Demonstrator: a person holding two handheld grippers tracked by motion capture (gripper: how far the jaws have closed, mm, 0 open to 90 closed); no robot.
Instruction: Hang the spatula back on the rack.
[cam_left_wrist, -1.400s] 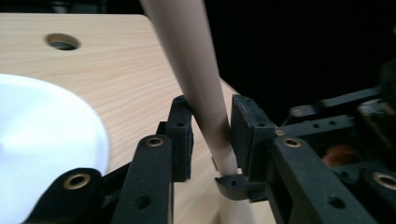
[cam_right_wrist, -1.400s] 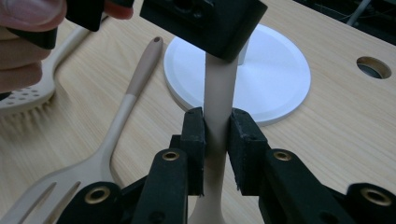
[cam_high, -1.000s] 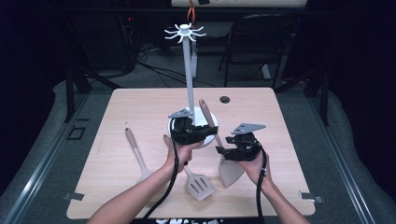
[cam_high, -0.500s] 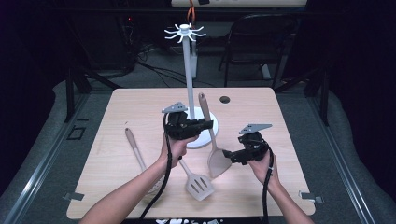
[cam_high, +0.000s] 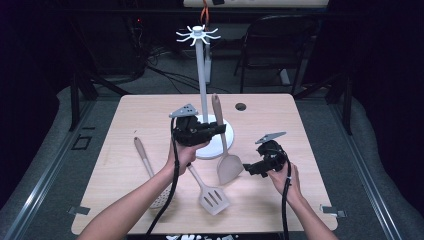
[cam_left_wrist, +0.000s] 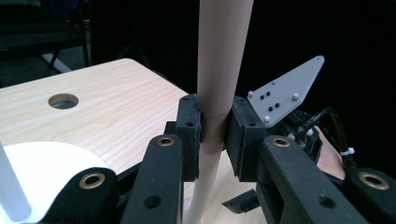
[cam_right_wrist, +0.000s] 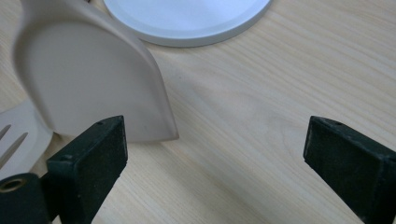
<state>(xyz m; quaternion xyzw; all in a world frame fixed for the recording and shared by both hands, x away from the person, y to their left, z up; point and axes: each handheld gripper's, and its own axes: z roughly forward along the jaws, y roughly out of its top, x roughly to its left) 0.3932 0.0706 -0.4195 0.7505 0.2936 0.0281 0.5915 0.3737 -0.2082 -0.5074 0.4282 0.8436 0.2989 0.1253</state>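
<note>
1. Since the earlier frames the left claw (cam_high: 220, 129) has lifted the solid turner (cam_high: 223, 150) by its handle; the turner now stands nearly upright just in front of the white stand (cam_high: 202, 85), its blade low over the worktop (cam_high: 300, 125), though I cannot tell from the high view whether the blade tip touches the wood; the left claw is clamped on the handle, pads pressed to both sides of it, as the left gripper view shows (cam_left_wrist: 215, 135).
2. The right claw (cam_high: 248, 168) was on the turner's blade before; its jaws have just been opening and now stand wide with nothing between them; in the right gripper view (cam_right_wrist: 215, 154) the blade lies just beyond the left jaw, apart from it, with the stand's round base behind.
3. Counted: three utensils, namely the held solid turner, one slotted turner (cam_high: 212, 196) lying on the worktop in front of the stand, and one long-handled skimmer (cam_high: 148, 170) lying to the stand's left; one stand, with a ring of hooks at its top; two claws, one in each hand.
4. The worktop is pale wood grain with rounded corners and one round hole (cam_high: 240, 106) just right of the stand; grey floor surrounds it; beyond the stand the room is dark, with a chair (cam_high: 280, 45) and cables on the floor.
</note>
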